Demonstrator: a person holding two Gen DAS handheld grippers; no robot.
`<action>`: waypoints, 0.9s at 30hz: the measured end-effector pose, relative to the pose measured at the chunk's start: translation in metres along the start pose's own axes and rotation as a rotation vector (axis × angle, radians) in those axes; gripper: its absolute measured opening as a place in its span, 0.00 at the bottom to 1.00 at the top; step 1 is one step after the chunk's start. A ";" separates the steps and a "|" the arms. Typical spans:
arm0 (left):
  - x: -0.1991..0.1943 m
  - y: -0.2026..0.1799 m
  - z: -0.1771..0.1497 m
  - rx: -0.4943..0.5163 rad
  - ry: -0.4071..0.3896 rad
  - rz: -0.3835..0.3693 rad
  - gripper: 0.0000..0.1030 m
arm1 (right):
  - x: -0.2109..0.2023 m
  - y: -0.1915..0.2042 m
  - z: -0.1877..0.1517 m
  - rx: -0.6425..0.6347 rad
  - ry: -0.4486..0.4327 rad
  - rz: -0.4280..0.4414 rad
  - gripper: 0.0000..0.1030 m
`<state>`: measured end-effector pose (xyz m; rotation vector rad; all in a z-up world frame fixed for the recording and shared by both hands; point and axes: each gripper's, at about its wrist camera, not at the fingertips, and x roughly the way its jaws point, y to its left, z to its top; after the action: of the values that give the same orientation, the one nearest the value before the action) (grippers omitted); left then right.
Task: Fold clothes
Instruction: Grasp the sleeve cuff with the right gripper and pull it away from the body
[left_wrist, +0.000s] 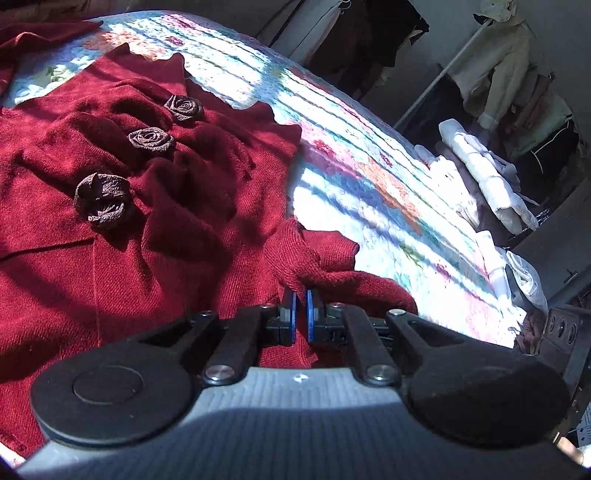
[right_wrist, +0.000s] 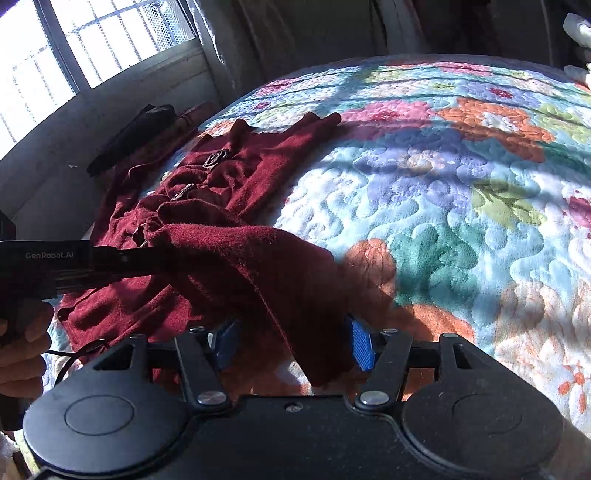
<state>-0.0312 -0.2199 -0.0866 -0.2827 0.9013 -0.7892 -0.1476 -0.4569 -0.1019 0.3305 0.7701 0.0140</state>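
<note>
A dark red knit garment (left_wrist: 110, 258) with three dark fabric roses (left_wrist: 151, 140) lies spread on a floral quilt (left_wrist: 369, 177). My left gripper (left_wrist: 300, 295) is shut on a bunched fold of its sleeve (left_wrist: 310, 254), near the garment's right edge. In the right wrist view, the left gripper (right_wrist: 155, 254) reaches in from the left and holds the sleeve (right_wrist: 266, 273) up. The sleeve's loose end hangs down between the blue pads (right_wrist: 364, 345) of my right gripper (right_wrist: 295, 345). The right gripper is open, its pads apart from the cloth.
A second red cloth (left_wrist: 37, 37) lies at the quilt's far left corner. Pale folded clothes (left_wrist: 487, 177) are piled beyond the bed's right side, under hanging garments (left_wrist: 509, 74). A window (right_wrist: 74, 48) and a dark flat object (right_wrist: 136, 129) are beyond the bed. A person's hand (right_wrist: 22, 332) grips the left handle.
</note>
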 end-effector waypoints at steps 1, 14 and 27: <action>0.000 -0.001 -0.001 0.008 0.001 0.005 0.05 | 0.002 0.005 0.001 -0.031 -0.002 -0.021 0.64; -0.046 -0.054 0.003 0.146 -0.064 0.019 0.07 | -0.088 -0.003 0.040 0.221 0.027 0.309 0.07; -0.035 -0.055 -0.008 0.171 -0.001 0.068 0.51 | -0.192 -0.058 0.020 0.207 -0.153 -0.248 0.07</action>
<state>-0.0775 -0.2320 -0.0424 -0.1020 0.8326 -0.7979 -0.2784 -0.5430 0.0254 0.4253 0.6577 -0.3226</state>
